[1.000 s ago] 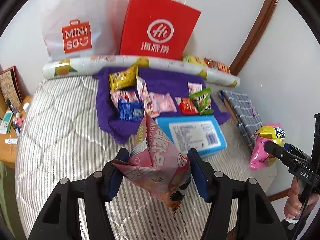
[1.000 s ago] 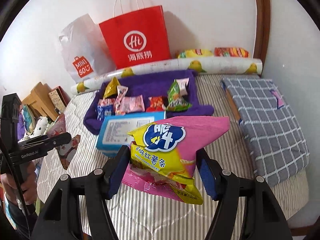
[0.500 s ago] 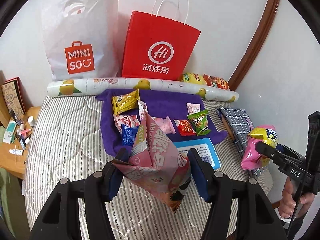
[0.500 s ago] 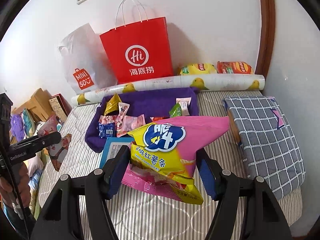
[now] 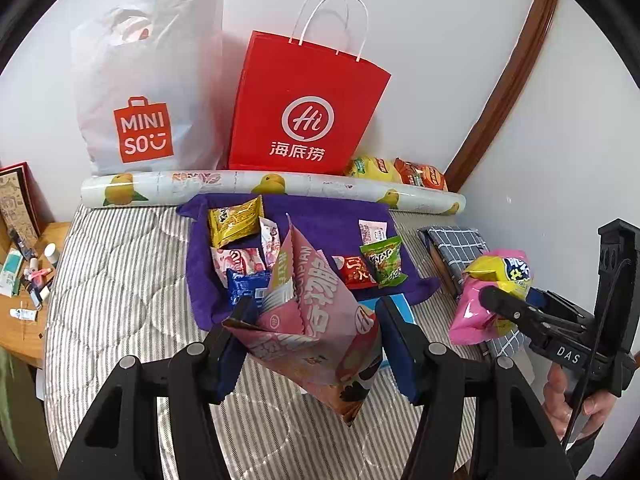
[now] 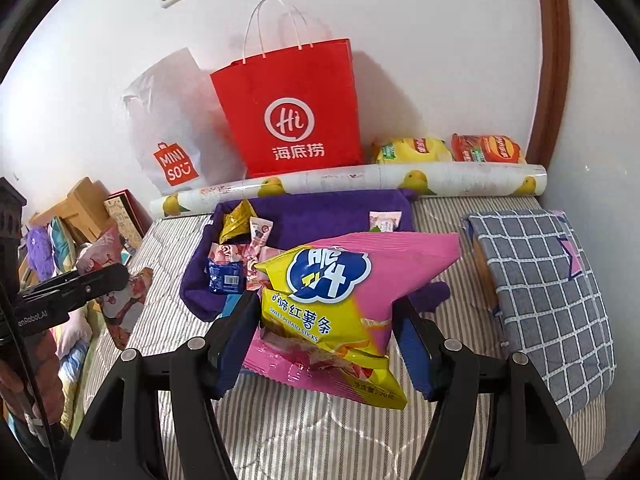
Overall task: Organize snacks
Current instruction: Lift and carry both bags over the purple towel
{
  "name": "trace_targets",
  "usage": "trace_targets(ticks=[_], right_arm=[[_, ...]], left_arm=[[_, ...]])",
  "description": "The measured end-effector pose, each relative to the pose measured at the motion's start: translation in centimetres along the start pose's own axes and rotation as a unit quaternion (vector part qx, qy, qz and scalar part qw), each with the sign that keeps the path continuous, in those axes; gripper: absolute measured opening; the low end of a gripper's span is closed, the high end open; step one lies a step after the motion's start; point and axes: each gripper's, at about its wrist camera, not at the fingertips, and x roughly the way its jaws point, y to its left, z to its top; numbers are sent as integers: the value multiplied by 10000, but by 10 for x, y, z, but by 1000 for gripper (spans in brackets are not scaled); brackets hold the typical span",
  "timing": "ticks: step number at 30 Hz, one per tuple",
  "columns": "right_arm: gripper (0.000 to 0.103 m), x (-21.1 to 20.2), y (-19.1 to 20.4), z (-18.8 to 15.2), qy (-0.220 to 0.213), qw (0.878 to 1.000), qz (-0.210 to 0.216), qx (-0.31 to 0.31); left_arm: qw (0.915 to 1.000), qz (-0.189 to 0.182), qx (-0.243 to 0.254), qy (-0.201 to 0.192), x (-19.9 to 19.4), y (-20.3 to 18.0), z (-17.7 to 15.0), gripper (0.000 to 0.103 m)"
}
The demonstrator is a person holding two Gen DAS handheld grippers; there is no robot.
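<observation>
My left gripper [image 5: 314,340] is shut on a pale pink snack bag [image 5: 316,320], held above the striped bed. My right gripper [image 6: 326,338] is shut on a pink and yellow sweet potato sticks bag [image 6: 344,304]; it also shows at the right of the left wrist view [image 5: 488,296]. Several small snack packets [image 5: 240,248] lie on a purple towel [image 5: 320,216] ahead. A red paper bag [image 5: 304,108] and a white Miniso bag [image 5: 148,88] stand against the wall.
A fruit-printed roll [image 5: 272,186] lies along the wall, with two chip bags [image 6: 448,150] behind it. A checked cushion [image 6: 540,280] lies on the right. A blue box [image 5: 394,308] peeks out behind the left bag. A wooden side table [image 5: 24,280] with clutter stands left.
Both grippers have risen and pulled back with their bags; the red and white bags now sit lower and fuller in view. The blue box is mostly hidden behind the held bags.
</observation>
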Motion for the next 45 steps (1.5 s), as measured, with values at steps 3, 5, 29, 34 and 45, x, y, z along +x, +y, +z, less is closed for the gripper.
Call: trace_targets(ticks=[3,5,29,34,45], right_arm=[[66,4,3,5,8,10000,9,-50],[66,5,4,8,3,10000,13,-78],[66,56,-4,66,-30,9996,132,-264],[66,85,-8,72,82,9995,171,-256],[66,145,-12,96,220,9993,207,-214]], left_arm=[[10000,-47,19,20,5,-3,4,59],[10000,-76,32,39,8,-4,6,59],[9998,36,180,40,60,-7,57,59],[9996,174,192,58,82,1,66,59],[9994,250,38,230,135,26,82,59]])
